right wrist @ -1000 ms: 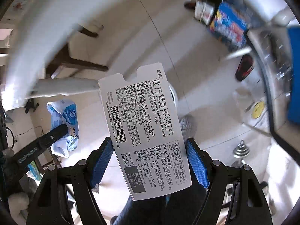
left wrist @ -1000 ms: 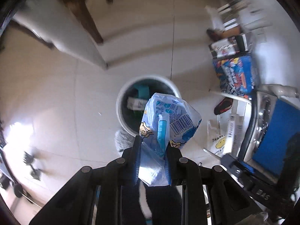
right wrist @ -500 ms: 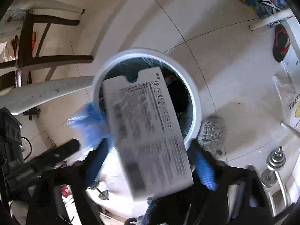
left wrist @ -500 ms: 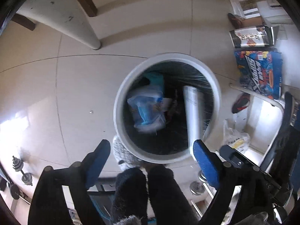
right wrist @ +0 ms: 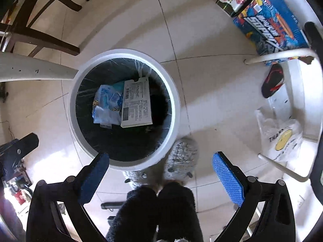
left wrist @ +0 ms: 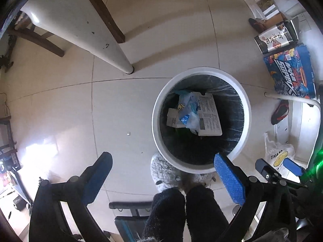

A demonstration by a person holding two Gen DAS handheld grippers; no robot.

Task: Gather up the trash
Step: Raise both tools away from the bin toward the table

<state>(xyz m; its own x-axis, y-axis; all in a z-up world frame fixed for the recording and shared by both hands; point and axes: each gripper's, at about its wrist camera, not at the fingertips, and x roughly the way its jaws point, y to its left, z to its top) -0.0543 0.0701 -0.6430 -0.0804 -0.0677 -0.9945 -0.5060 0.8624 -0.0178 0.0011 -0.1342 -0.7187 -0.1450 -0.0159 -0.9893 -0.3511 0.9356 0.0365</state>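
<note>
A round white trash bin (left wrist: 155,121) with a black liner stands on the tiled floor, straight below both grippers. Inside it lie a crumpled blue snack packet (left wrist: 187,109) and a flat white medicine box (left wrist: 210,117) printed with text, side by side. The right wrist view shows the same bin (right wrist: 175,109), packet (right wrist: 107,106) and box (right wrist: 137,102). My left gripper (left wrist: 161,159) hangs above the bin's near rim, its jaws opening wide with nothing between them. My right gripper (right wrist: 161,157) is open and empty above the near rim too.
A white table leg (left wrist: 113,52) and dark chair legs (left wrist: 101,10) stand left of the bin. Printed boxes (left wrist: 290,74), a red-black slipper (left wrist: 279,112) and a plastic bag (left wrist: 278,157) lie to the right. A person's dark-clad legs (left wrist: 181,213) and grey fuzzy slippers (left wrist: 163,171) are beside the bin.
Both grippers opened and let go: the blue packet dropped from the left, the white box from the right, and both now lie in the bin. Both grippers sank closer to it.
</note>
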